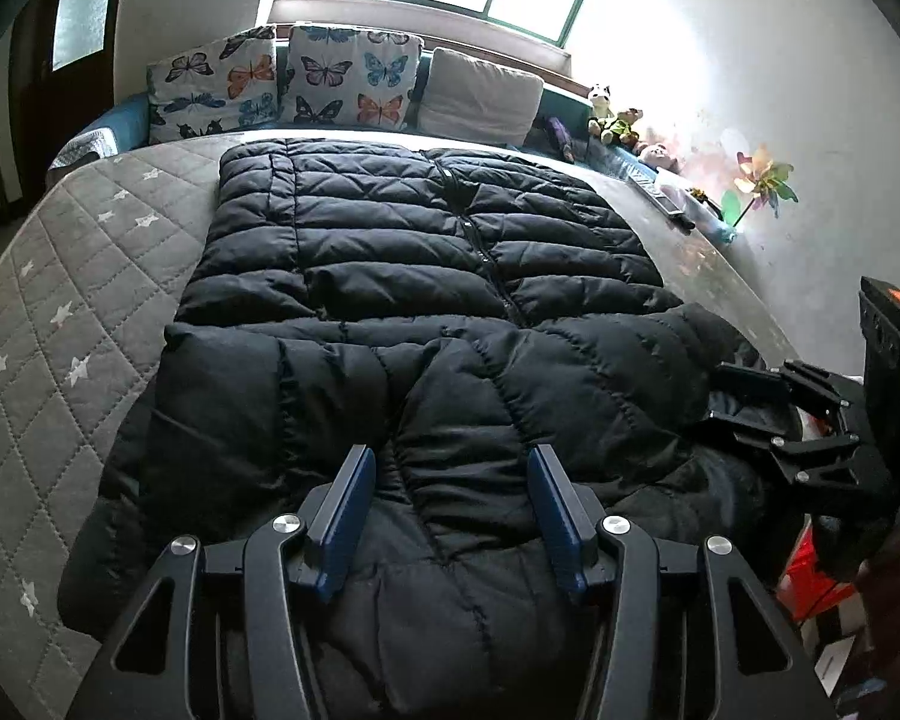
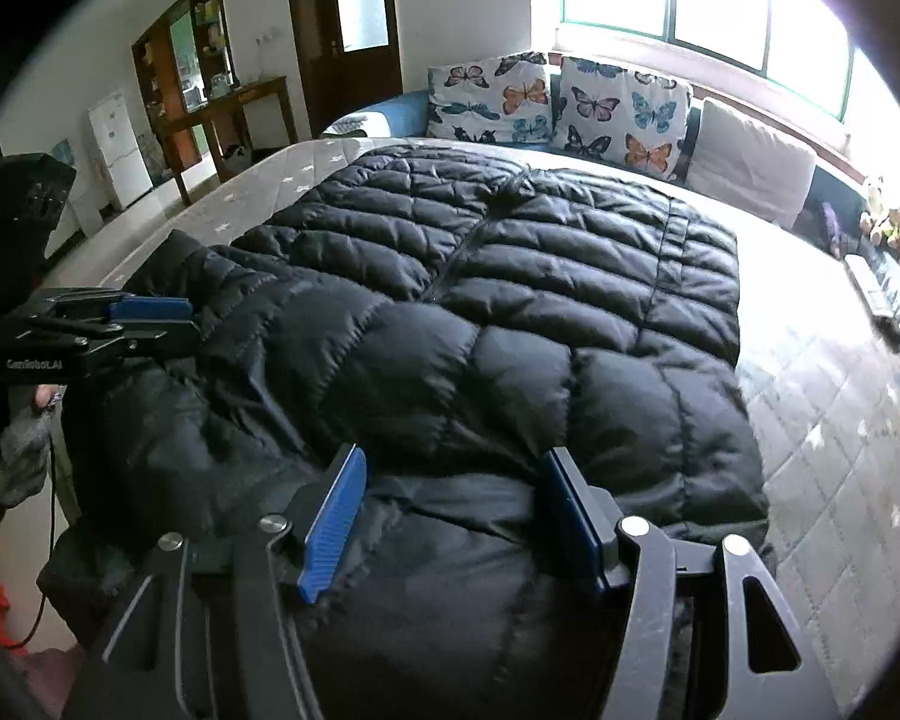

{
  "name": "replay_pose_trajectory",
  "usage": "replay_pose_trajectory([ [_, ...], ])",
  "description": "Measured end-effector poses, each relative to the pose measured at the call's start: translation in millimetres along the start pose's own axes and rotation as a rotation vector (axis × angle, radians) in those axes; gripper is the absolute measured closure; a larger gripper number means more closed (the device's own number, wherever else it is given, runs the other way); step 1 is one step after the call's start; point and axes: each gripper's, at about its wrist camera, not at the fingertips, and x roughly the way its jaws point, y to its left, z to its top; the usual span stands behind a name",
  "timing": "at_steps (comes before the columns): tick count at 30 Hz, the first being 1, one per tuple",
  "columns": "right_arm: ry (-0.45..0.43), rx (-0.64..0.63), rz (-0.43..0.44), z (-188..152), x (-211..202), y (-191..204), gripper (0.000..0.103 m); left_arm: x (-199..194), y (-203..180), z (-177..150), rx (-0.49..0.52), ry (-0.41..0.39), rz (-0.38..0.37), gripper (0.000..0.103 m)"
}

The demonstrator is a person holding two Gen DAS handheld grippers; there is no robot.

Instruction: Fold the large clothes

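A large black puffer jacket [image 1: 420, 276] lies spread on the grey quilted bed [image 1: 78, 276], zip up, with both sleeves folded across the near part. It also fills the right wrist view [image 2: 498, 312]. My left gripper [image 1: 450, 480] is open, its blue pads just above the jacket's near end. My right gripper [image 2: 453, 492] is open over the jacket's near right part. In the left wrist view the right gripper [image 1: 744, 402] shows at the jacket's right edge. In the right wrist view the left gripper [image 2: 162, 318] shows at the jacket's left edge.
Two butterfly pillows [image 1: 282, 84] and a beige pillow [image 1: 480, 96] line the bed's far end under a window. Soft toys [image 1: 618, 120] and a pinwheel [image 1: 762, 180] stand by the right wall. A wooden shelf and desk [image 2: 222, 90] stand at the far left.
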Motion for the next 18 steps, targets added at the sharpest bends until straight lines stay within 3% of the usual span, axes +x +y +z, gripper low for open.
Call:
replay_pose_trajectory([
  [7, 0.003, -0.045, -0.022, -8.6, 16.8, 4.7, 0.035, 9.0, -0.7, -6.7, 0.044, -0.017, 0.013, 0.045],
  [12, -0.002, -0.037, -0.025, -3.4, 2.0, 5.9, 0.035, 9.6, -4.4, -9.0, 0.076, -0.024, 0.035, 0.045],
  [18, -0.032, -0.058, 0.074, -4.0, -26.0, 21.2, 0.035, 10.5, -5.4, -10.1, 0.095, -0.035, 0.044, 0.044],
])
